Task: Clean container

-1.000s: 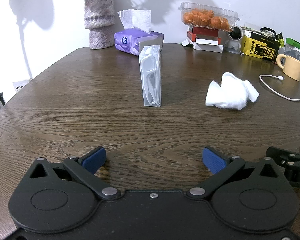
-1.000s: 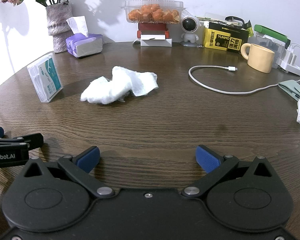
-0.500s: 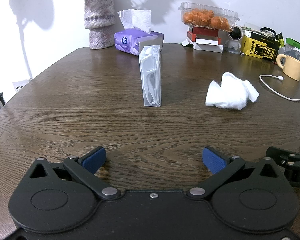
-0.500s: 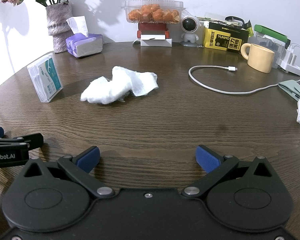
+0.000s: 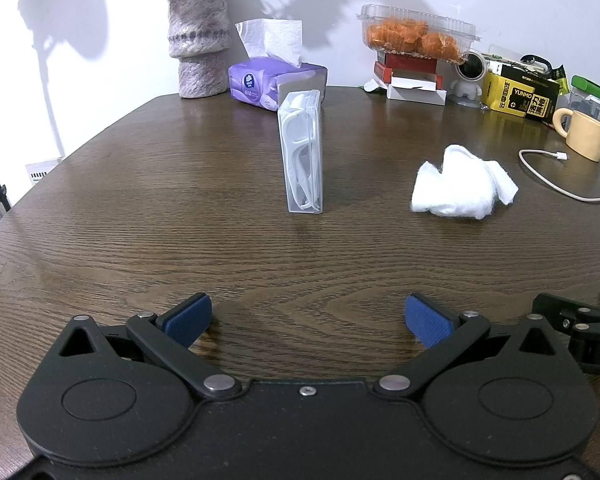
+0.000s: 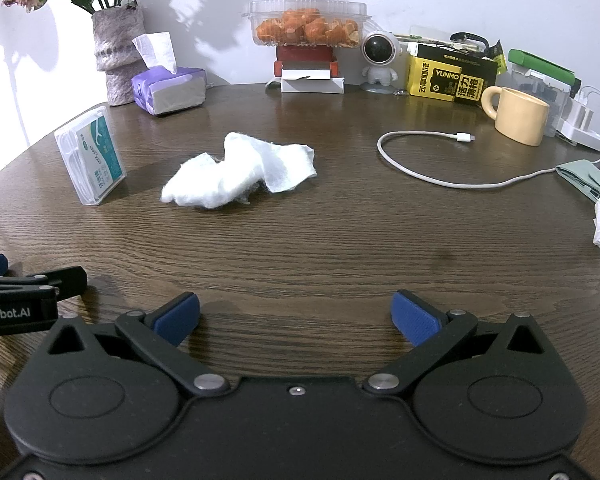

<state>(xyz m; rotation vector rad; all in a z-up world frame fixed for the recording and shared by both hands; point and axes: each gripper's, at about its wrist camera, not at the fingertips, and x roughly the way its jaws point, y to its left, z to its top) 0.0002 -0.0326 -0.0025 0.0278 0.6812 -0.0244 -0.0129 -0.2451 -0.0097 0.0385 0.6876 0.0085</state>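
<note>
A clear plastic container (image 5: pixel 303 152) of white floss picks stands upright on its narrow edge in the middle of the dark wood table; the right wrist view shows its teal label (image 6: pixel 90 154) at far left. A crumpled white wipe (image 5: pixel 462 189) (image 6: pixel 240 172) lies to its right. My left gripper (image 5: pixel 308 318) is open, well short of the container, nothing between its blue pads. Low over the table in front of the wipe, my right gripper (image 6: pixel 296 314) is open too and holds nothing.
Along the back wall stand a vase (image 5: pixel 198 42), a purple tissue pack (image 5: pixel 274 80), a clamshell of orange food (image 6: pixel 306 24), a yellow box (image 6: pixel 452 76), a cream mug (image 6: pixel 518 114). A white cable (image 6: pixel 424 160) curls at right.
</note>
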